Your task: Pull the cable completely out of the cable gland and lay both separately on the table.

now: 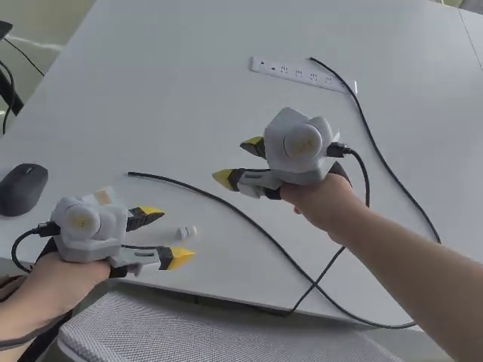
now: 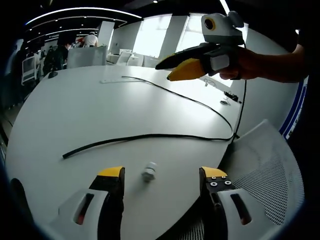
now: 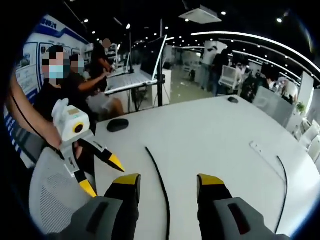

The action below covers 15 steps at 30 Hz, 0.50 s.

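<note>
At the far left a dark mouse sits on the white worktop. Next comes the left tool. Its two jaws are wide open and hold nothing. The little white gland lies on the worktop right between the jaw tips, and neither jaw touches it. The black cable lies flat a bit past the gland. One end is near the left tool, and the other end runs off the near edge of the worktop. The cable and the gland are apart, with bare worktop between them. Further right, the right tool hangs over the cable. Its jaws are open too, and they hold nothing. Behind it, at the far side, is a white power strip with its own thin cord.

I think the pulling step is done, as the cable is out of the gland and both lie on their own. Next, I think the tools only need to lift up and away. They should go slow, so the left jaws do not bump the gland and roll it to the cable.
</note>
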Available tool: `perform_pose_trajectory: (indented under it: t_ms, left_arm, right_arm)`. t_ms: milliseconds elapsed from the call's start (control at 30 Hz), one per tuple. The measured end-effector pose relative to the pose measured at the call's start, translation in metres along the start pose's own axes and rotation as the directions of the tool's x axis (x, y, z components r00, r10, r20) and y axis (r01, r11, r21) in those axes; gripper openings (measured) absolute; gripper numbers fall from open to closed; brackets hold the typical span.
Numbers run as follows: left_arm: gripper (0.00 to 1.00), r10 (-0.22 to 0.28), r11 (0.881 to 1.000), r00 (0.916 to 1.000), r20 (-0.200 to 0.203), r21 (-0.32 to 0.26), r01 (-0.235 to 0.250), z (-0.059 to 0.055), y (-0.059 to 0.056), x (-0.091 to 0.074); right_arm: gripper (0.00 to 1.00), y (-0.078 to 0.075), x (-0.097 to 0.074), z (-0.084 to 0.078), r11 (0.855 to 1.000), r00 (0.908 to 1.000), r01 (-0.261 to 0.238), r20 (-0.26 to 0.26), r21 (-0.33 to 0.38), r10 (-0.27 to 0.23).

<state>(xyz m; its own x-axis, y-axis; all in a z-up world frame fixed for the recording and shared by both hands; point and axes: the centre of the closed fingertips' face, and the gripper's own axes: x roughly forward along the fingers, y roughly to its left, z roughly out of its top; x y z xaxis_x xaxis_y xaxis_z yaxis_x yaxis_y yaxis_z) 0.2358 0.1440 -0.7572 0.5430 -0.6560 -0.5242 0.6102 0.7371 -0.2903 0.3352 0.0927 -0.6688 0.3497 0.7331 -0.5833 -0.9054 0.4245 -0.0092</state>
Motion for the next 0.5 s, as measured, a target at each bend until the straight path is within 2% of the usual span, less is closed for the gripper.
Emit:
perform_pose_trajectory:
  t_ms: [100, 233, 300, 500]
  left_arm:
    - [0.62, 0.005, 1.0, 1.0, -0.004, 0.006, -0.005, 0.0, -0.001, -0.005]
    - [0.64, 0.011, 1.0, 0.9999, 0.009, -0.005, -0.011, 0.007, -0.004, -0.013]
    - [0.66, 0.015, 1.0, 0.9997, 0.021, -0.012, -0.015, 0.01, -0.004, -0.016]
    - [0.71, 0.024, 0.999, 0.9988, 0.043, -0.022, -0.023, 0.017, -0.007, -0.025]
  right_arm:
    - [0.45, 0.0, -0.015, 0.002, 1.0, 0.9996, 0.008, 0.025, 0.01, -0.008]
    - [0.49, 0.002, -0.038, 0.005, 0.999, 0.9965, 0.017, 0.081, 0.049, -0.021]
    - [0.52, 0.002, -0.049, 0.002, 0.997, 0.9943, 0.034, 0.099, 0.068, -0.041]
    - [0.58, 0.01, -0.077, -0.011, 0.992, 0.99, 0.041, 0.13, 0.117, -0.056]
